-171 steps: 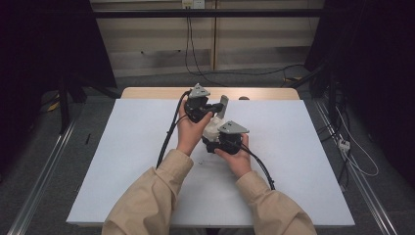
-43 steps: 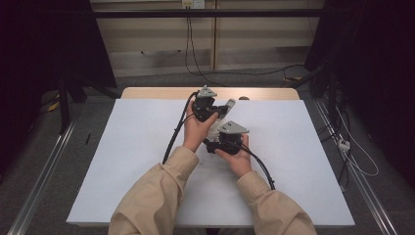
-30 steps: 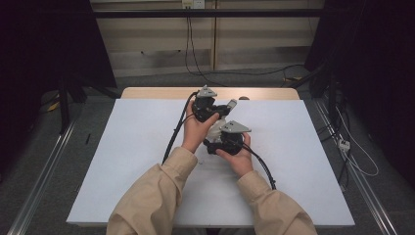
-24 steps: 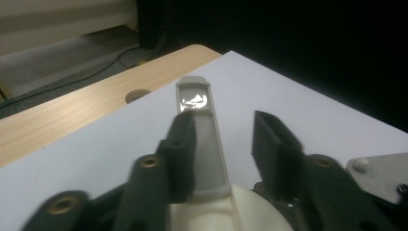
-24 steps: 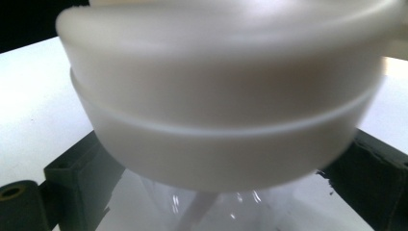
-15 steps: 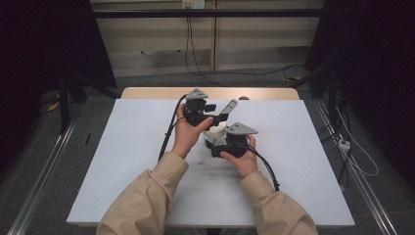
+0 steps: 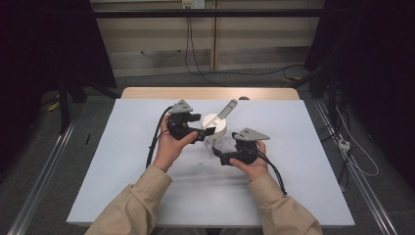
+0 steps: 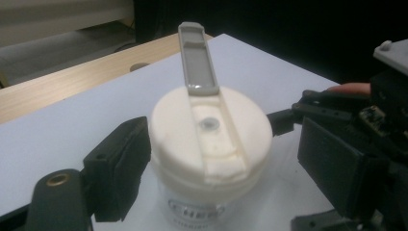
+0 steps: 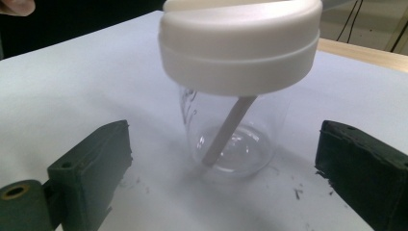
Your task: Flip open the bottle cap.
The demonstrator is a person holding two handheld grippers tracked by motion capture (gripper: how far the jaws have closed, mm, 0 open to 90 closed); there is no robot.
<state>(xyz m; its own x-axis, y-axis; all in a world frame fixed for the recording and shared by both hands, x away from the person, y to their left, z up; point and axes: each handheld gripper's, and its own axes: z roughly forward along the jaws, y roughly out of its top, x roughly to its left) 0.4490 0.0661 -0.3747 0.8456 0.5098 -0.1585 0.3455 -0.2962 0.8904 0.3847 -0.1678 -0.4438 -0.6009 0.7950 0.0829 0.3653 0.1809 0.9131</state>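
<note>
From my right gripper view the cup's lid (image 9: 240,43) is cut off at the top edge. Printed label on the cup (image 8: 196,211) is too blurred for me to read

A table (image 7: 122,186) covered by a pale blue-white sheet is seen from above, its bare wooden edge (image 7: 210,93) left showing at the far side. Grey floor (image 7: 44,161) is laid around it, with metal rails (image 7: 34,186) run along both sides. Beyond the far edge, a cream wall panel (image 7: 156,44) is crossed by a dark horizontal bar (image 7: 210,13), and black cables (image 7: 188,39) are hung down from a socket (image 7: 192,4). Dark curtains (image 7: 44,44) are drawn at either side. A white plug strip (image 7: 344,144) is left on the floor.
</note>
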